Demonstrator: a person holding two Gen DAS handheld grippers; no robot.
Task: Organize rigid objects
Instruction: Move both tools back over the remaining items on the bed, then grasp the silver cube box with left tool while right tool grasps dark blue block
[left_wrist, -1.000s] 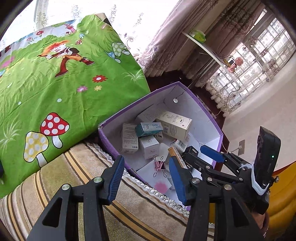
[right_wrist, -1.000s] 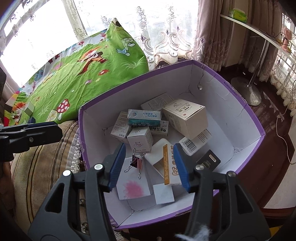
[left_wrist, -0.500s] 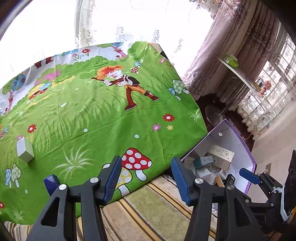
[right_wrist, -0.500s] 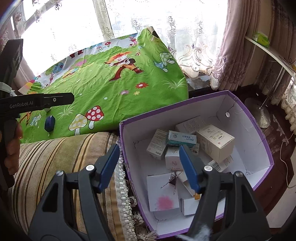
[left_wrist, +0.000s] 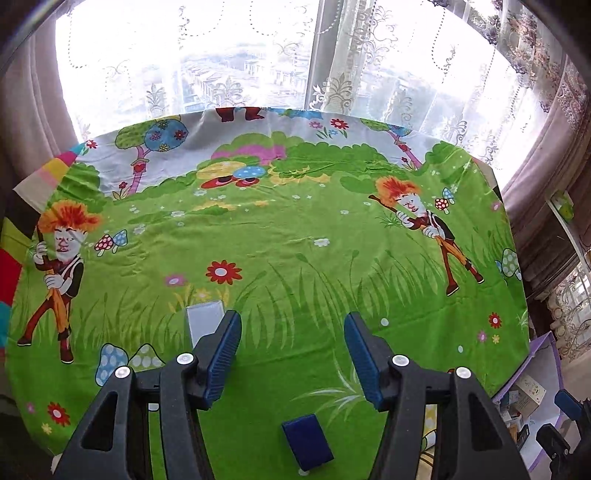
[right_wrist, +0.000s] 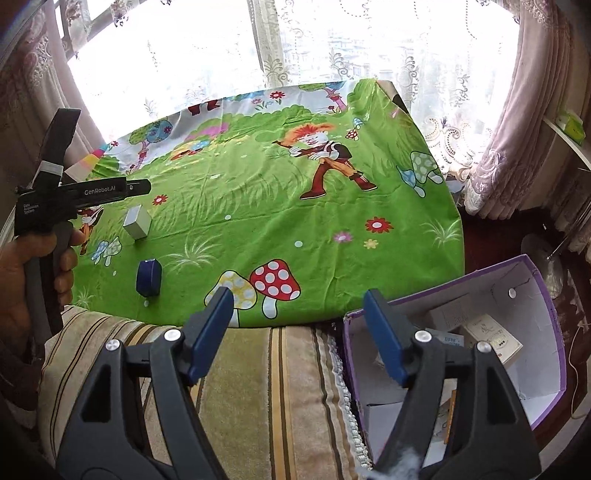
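Note:
My left gripper (left_wrist: 291, 332) hangs over the green cartoon cloth (left_wrist: 295, 258), its jaws opening with nothing between them. A small white box (left_wrist: 205, 319) stands on the cloth, partly hidden behind the left finger. A dark blue box (left_wrist: 307, 441) lies nearer, below the pads. My right gripper (right_wrist: 299, 306) is over the striped cushion (right_wrist: 258, 387) beside the purple carton (right_wrist: 491, 273), jaws opening and empty. The right wrist view also shows the white box (right_wrist: 137, 222), the blue box (right_wrist: 149, 277) and the left gripper (right_wrist: 146, 187) in a hand.
The purple carton (left_wrist: 546, 354) holds several small packages and sits right of the cushion, below the cloth's edge. Lace curtains (left_wrist: 258, 66) and a window stand behind the cloth. A floor lamp base (right_wrist: 543, 251) is behind the carton.
Both grippers have swung left, away from the purple carton and toward the green cloth. The left one went from above the carton to above the cloth. Both pairs of jaws stand wider.

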